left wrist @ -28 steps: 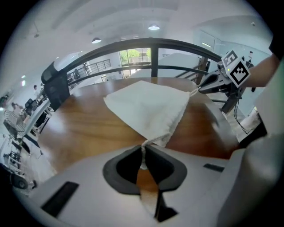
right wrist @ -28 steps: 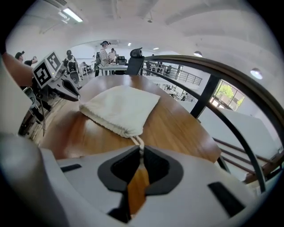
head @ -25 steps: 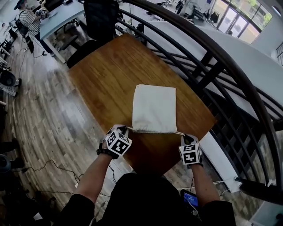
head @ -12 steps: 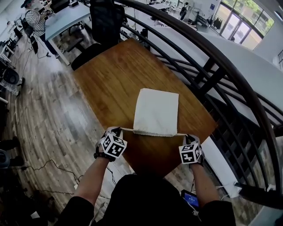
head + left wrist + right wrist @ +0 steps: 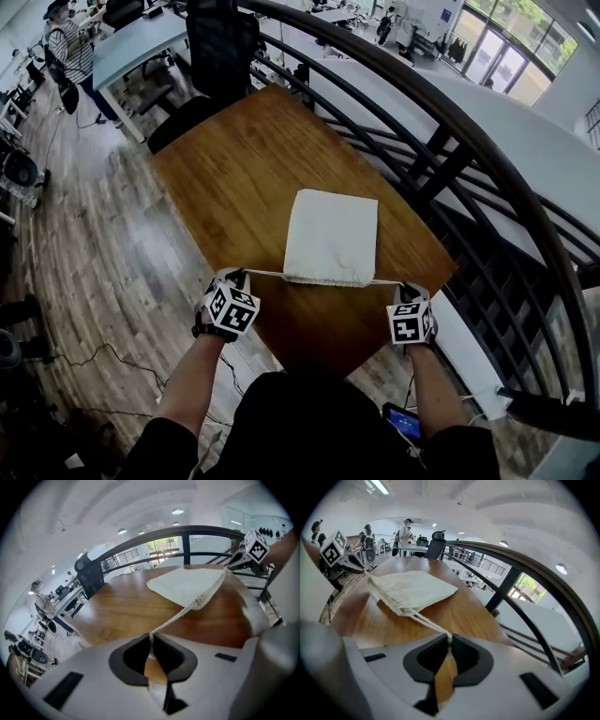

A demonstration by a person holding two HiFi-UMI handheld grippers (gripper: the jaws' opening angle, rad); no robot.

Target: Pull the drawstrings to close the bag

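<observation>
A cream cloth bag point(image 5: 332, 235) lies flat on the wooden table point(image 5: 244, 159), its gathered mouth toward me. A white drawstring point(image 5: 265, 274) runs taut from the mouth's left corner to my left gripper point(image 5: 234, 276), which is shut on it. In the left gripper view the drawstring point(image 5: 180, 613) leads from the bag point(image 5: 187, 585) into the closed jaws of the left gripper point(image 5: 151, 640). The other drawstring point(image 5: 383, 280) stretches right to my right gripper point(image 5: 406, 292), shut on it too. The right gripper view shows the drawstring point(image 5: 422, 618) entering the right gripper point(image 5: 450, 641) from the bag point(image 5: 415, 589).
A dark curved railing point(image 5: 450, 141) runs past the table's right side. A black office chair point(image 5: 211, 56) stands at the table's far end. Wood floor point(image 5: 103, 244) lies to the left, with cables point(image 5: 122, 361) near my feet. A person point(image 5: 70, 42) sits at a far desk.
Both grippers have drawn apart, the left further left, the right further right. The strings have pulled out longer and straight, and the bag's mouth has bunched narrower.
</observation>
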